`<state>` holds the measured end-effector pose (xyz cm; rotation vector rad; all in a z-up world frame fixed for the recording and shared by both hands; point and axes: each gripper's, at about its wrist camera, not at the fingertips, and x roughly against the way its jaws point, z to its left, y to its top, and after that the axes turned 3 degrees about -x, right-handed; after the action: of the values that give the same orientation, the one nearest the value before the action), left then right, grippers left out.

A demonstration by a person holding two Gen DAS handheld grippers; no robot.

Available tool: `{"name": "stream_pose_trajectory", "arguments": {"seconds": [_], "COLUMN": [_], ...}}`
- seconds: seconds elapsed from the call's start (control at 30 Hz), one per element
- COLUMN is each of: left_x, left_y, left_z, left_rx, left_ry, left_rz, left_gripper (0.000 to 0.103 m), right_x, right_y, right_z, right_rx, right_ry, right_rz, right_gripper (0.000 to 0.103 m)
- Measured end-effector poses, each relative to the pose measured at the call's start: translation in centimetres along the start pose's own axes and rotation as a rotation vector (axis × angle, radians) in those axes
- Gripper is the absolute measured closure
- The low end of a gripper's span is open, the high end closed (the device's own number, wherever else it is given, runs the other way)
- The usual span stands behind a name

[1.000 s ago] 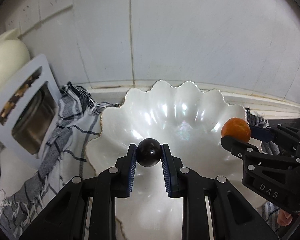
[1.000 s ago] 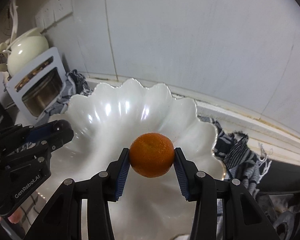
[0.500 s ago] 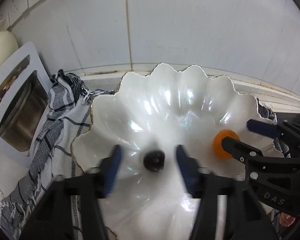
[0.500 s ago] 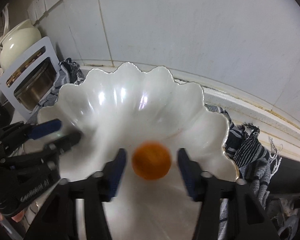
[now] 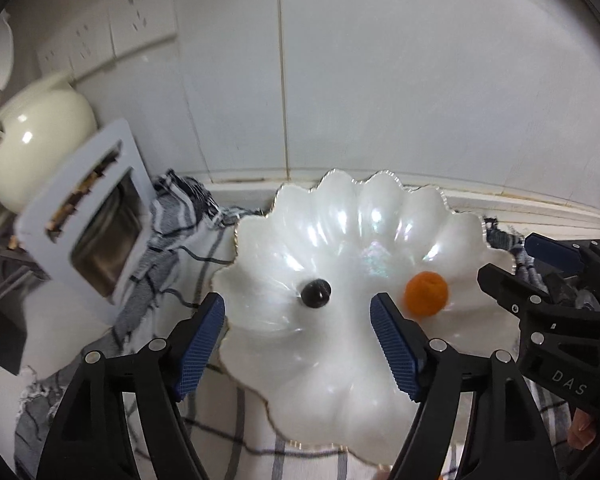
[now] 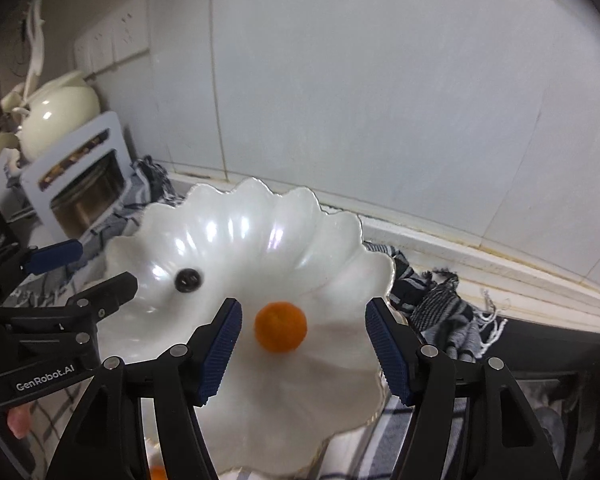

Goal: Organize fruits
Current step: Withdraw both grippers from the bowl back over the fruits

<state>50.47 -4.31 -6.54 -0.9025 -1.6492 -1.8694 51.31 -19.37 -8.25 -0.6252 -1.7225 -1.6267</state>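
both fruits deposited: dark plum [image 5: 317, 293] and orange [image 6: 281, 327] resting in shell bowl [image 5: 340, 360]; left gripper [image 5: 298, 340] fingers just released wider, right gripper [image 6: 302, 344] fingers released, empty. further fruit possibly pending.

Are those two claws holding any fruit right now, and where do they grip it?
Nothing is held. Both jaws stand open; the orange and the dark fruit lie loose in the white dish.
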Motion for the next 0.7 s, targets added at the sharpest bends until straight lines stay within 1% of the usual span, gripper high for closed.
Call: {"name": "stream_pose_trajectory", "arguments": {"seconds": [0.1,0.3,0.43,0.53,0.7], "left_x": [2.4,7.8,10.7,12.6,15.5], "left_y": [0.0,-0.6,-1.5,-2.3,-3.9], "left_z": [0.0,0.0,-0.1,-0.2,-0.5], "left_rx": [-0.011,-0.033,-0.044,-0.049,-0.063], "left_ry": [0.007,0.013,0.002,-0.002,-0.017], "left_rz": [-0.039,-0.120,-0.158,-0.177,-0.211], "left_gripper": [0.025,0.024,0.023,0.023,0.023], "right_x": [2.1,6.3,9.2,11.3,14.5], "right_y": [-0.4,-1.2,-2.2,-3.2,-4.8], "right_z": [0.2,0.2,0.7,1.0,1.4], "right_rx": [0.003,-0.024,-0.020,-0.015,-0.032], "right_ry": [-0.006,0.004,0.003,-0.013,-0.022], "right_rz": [-0.033,-0.083,-0.115,-0.145,-0.182], "right_gripper": [0.038,0.038,0.037,0.034,0.033]}}
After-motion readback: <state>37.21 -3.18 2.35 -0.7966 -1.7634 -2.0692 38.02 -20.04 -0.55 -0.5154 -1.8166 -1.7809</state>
